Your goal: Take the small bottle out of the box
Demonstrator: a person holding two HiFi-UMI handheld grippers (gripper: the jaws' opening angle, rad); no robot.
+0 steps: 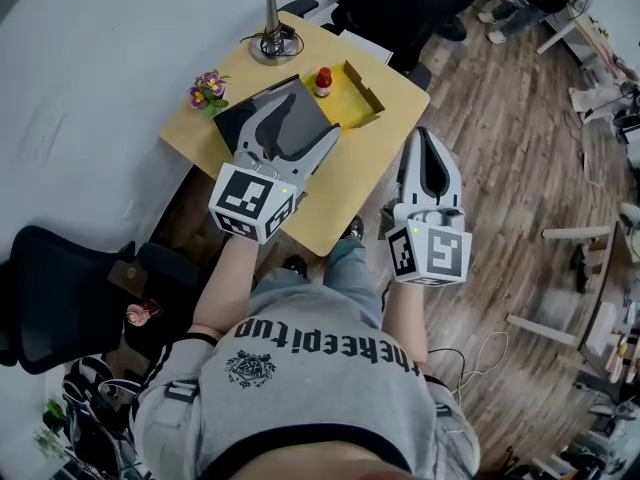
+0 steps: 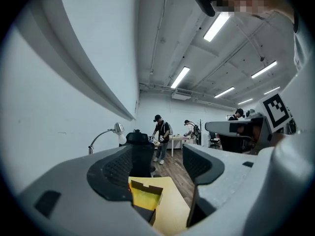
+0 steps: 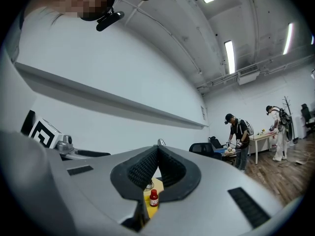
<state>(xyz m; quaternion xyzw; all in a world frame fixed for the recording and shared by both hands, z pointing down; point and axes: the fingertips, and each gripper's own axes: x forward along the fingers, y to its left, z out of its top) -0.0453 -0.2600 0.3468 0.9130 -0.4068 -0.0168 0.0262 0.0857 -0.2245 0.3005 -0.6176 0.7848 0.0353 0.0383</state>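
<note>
A person in a grey T-shirt (image 1: 310, 378) holds a pair of tongs in each hand at a yellow table (image 1: 370, 158) in an open office. A black office chair (image 1: 50, 288) stands on the floor at far left. A small bunch of flowers (image 1: 208, 90) sits at the table's far-left edge, and a desk lamp (image 1: 272, 38) stands at its far corner. The left gripper (image 1: 300, 118) (image 2: 165, 154) hangs over the table's left half above a dark panel (image 1: 232, 118), with its jaws wide apart and nothing between the pads; the box shows farther off through the gap. The small bottle (image 1: 323, 81) (image 3: 154, 197), red-capped and upright, stands at the far-left corner of the open box (image 1: 365, 86) (image 2: 145, 198). No view shows whether it is inside the wall or just beside it. The box, yellow inside with low cardboard walls, lies near the table's far-right edge. The right gripper (image 1: 430, 138) (image 3: 157, 151) is held past the table's near-right edge, above the wooden floor (image 1: 520, 168), with its jaws together at the tips and gripping nothing. Other people (image 2: 161, 132) work at desks at the back of the room.
</note>
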